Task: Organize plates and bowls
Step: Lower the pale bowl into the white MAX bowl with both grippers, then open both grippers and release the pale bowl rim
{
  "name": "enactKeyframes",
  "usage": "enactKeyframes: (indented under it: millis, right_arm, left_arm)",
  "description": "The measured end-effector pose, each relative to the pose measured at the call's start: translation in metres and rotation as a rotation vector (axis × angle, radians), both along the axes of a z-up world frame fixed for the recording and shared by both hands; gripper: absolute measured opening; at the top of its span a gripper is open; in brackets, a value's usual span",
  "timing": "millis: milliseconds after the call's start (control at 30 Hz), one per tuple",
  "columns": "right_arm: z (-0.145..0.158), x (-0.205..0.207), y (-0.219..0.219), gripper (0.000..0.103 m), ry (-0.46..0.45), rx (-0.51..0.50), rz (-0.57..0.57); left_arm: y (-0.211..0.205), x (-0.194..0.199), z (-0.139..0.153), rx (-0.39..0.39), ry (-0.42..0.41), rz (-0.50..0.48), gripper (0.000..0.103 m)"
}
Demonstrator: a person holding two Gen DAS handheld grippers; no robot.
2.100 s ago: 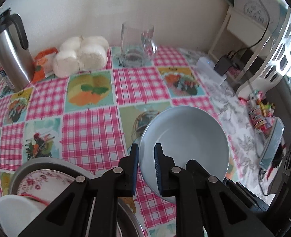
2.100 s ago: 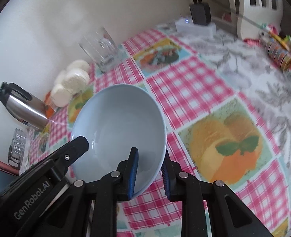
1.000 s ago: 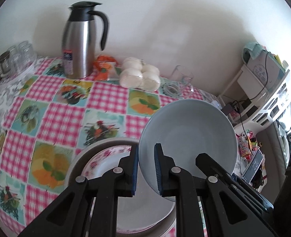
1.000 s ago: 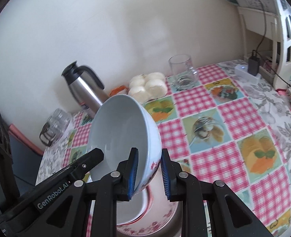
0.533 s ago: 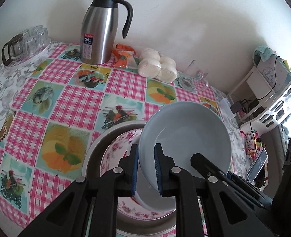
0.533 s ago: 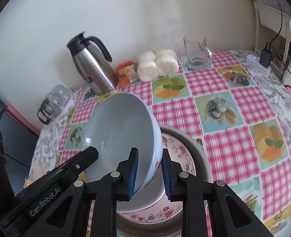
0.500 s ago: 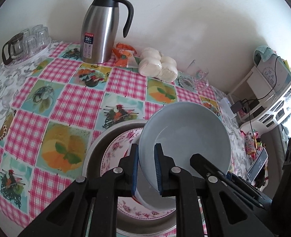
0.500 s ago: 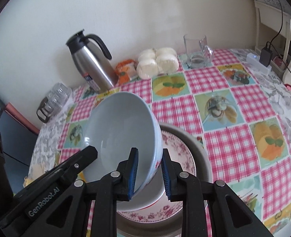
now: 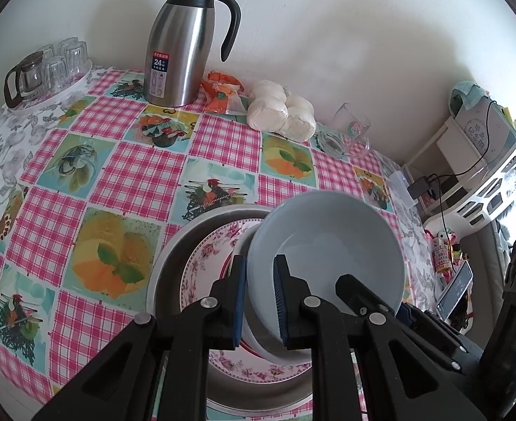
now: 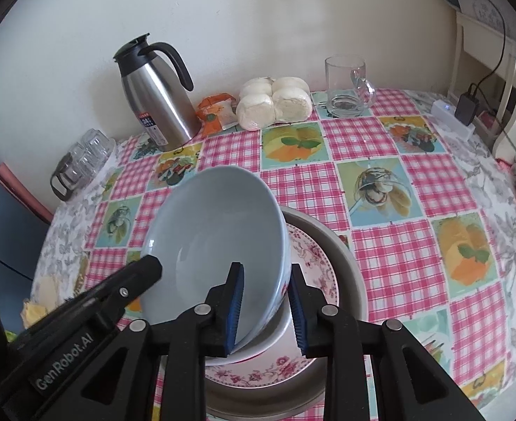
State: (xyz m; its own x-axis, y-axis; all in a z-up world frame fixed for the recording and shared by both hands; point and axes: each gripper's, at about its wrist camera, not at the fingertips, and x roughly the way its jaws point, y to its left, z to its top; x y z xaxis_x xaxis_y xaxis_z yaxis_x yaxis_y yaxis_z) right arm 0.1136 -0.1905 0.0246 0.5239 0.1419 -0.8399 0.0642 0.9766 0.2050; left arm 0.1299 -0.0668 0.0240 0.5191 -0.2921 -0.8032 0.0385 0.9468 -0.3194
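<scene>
flask (image 9: 182, 49) label: "24", smaller print too small to read
left tool (image 10: 75, 347) arm: "GenRobot.AI"

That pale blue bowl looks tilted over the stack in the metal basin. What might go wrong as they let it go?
The right gripper is opening while the pale blue bowl leans steeply, so it may drop and chip the white bowl beneath. With only the left gripper pinching its rim, the bowl might twist out. It could also land crooked on the floral plate in the metal basin.
</scene>
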Motion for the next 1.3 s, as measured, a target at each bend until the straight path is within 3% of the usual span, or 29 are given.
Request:
enactKeyframes:
  millis: [300, 600, 967, 1100, 1167, 1233, 1300]
  right_arm:
    - [0.006, -0.002, 0.001, 0.043, -0.032, -0.019, 0.012]
    - [0.001, 0.001, -0.024, 0.047, -0.017, 0.014, -0.061]
    - [-0.013, 0.005, -0.034, 0.050, 0.016, 0.105, -0.071]
    - [-0.002, -0.003, -0.035, 0.050, -0.023, 0.087, -0.064]
    - [0.002, -0.008, -0.036, 0.051, -0.041, 0.083, -0.062]
    - [0.007, -0.015, -0.035, 0.055, -0.062, 0.065, -0.056]
    - [0.011, -0.021, -0.034, 0.058, -0.079, 0.043, -0.048]
  left_arm:
    - [0.003, 0.000, 0.003, -0.012, -0.011, 0.006, 0.013]
    - [0.008, -0.001, 0.004, -0.024, -0.015, 0.029, 0.013]
    - [0.013, -0.002, 0.005, -0.023, -0.020, 0.046, 0.013]
    - [0.015, -0.007, 0.006, -0.016, -0.025, 0.054, 0.017]
    - [0.017, -0.011, 0.007, 0.000, -0.031, 0.066, 0.024]
    - [0.018, -0.016, 0.007, 0.025, -0.037, 0.082, 0.042]
    - [0.020, -0.021, 0.007, 0.042, -0.040, 0.095, 0.049]
